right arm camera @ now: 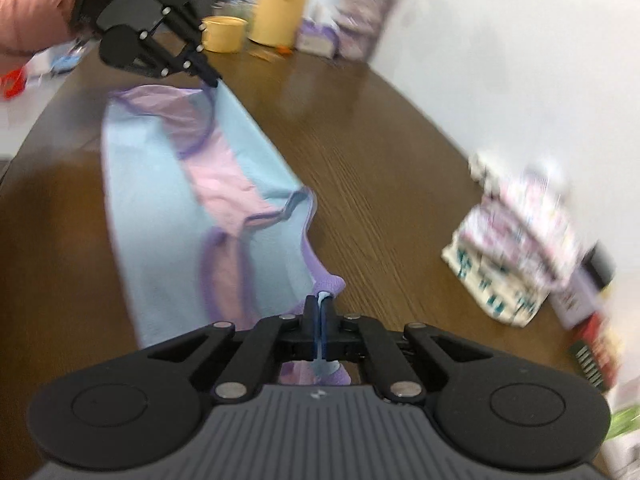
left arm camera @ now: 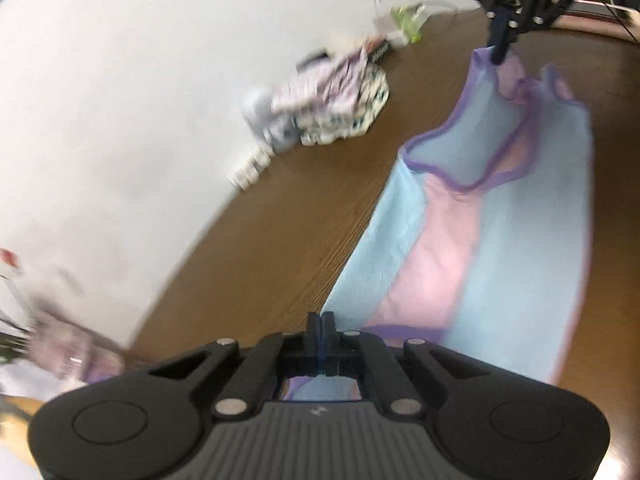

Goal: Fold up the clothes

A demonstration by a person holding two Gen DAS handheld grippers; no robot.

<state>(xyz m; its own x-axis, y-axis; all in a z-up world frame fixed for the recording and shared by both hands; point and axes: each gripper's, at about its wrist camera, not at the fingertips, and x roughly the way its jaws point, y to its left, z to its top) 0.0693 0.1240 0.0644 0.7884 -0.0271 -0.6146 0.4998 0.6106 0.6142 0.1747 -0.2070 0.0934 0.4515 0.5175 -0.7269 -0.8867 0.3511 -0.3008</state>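
One garment, two grippers, a scatter of clutter on one table.

Lying on the single brown wood-grain table (right arm camera: 380, 168) is one sleeveless top in light blue and pink panels with purple trim (left arm camera: 472, 240); two black two-finger grippers, left (left arm camera: 320, 322) and right (right arm camera: 319, 305), are pinching it. At two o'clock in the right wrist view, one pile of patterned folded cloths (right arm camera: 516, 240) is sitting; at twelve, one yellow jug (right arm camera: 280, 4) and one yellow cup (right arm camera: 223, 33).

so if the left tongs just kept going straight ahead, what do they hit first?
Probably the garment they are shut on, which stretches ahead across the table. Past it, at the far end of that line, are the right tongs gripping the strap end. Depth is hard to judge through the fisheye blur.
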